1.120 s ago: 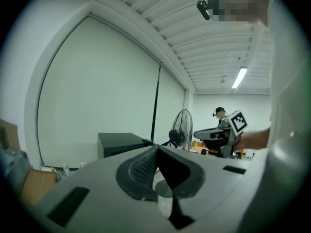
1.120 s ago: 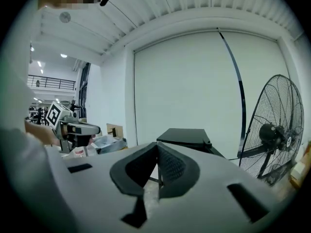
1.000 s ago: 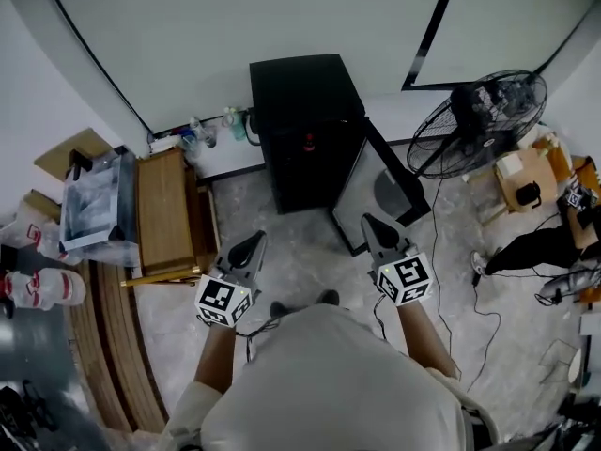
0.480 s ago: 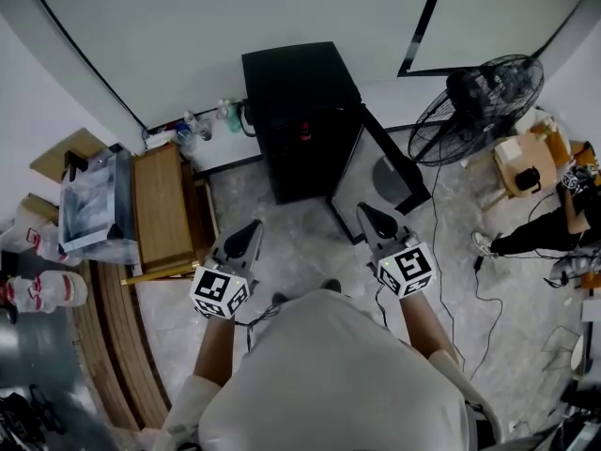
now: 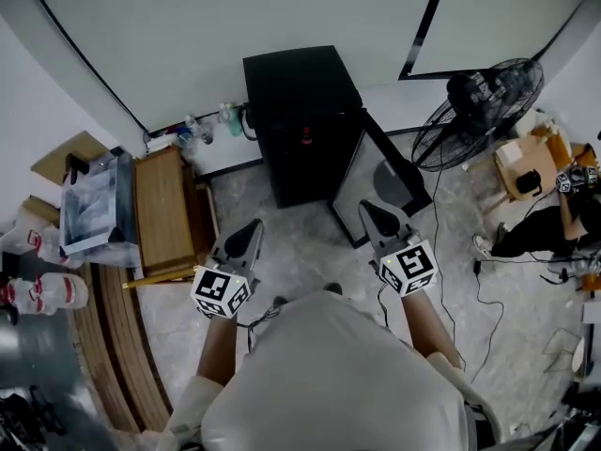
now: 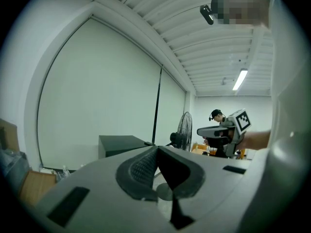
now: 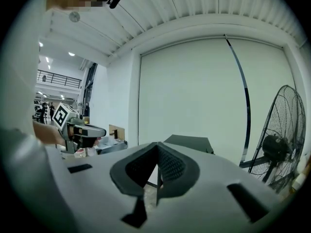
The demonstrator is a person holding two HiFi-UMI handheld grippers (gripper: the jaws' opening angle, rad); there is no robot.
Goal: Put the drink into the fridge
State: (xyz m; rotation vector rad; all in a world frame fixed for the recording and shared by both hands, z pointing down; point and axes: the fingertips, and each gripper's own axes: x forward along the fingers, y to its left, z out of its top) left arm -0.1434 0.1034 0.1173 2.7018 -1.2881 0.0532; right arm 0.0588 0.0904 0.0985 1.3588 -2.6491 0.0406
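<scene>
The black fridge (image 5: 300, 101) stands against the far wall with its door (image 5: 376, 181) swung open to the right. A small red thing (image 5: 306, 141) shows inside its open front; I cannot tell whether it is the drink. My left gripper (image 5: 252, 229) and right gripper (image 5: 369, 210) are held side by side over the floor in front of the fridge, both shut with nothing between the jaws. In the left gripper view the pads (image 6: 146, 166) meet and the fridge (image 6: 121, 143) lies beyond. In the right gripper view the pads (image 7: 170, 165) are also pressed together.
A standing fan (image 5: 479, 111) is right of the fridge, with a cable (image 5: 439, 252) across the floor. A wooden bench (image 5: 164, 209) and a clear plastic box (image 5: 94, 200) are at the left, and small bottles (image 5: 230, 118) stand by the wall. A person (image 5: 535, 242) sits at the far right.
The head view has shifted slightly. Both grippers stay shut and hold nearly the same place in front of the fridge. The person at the right has moved a little.
</scene>
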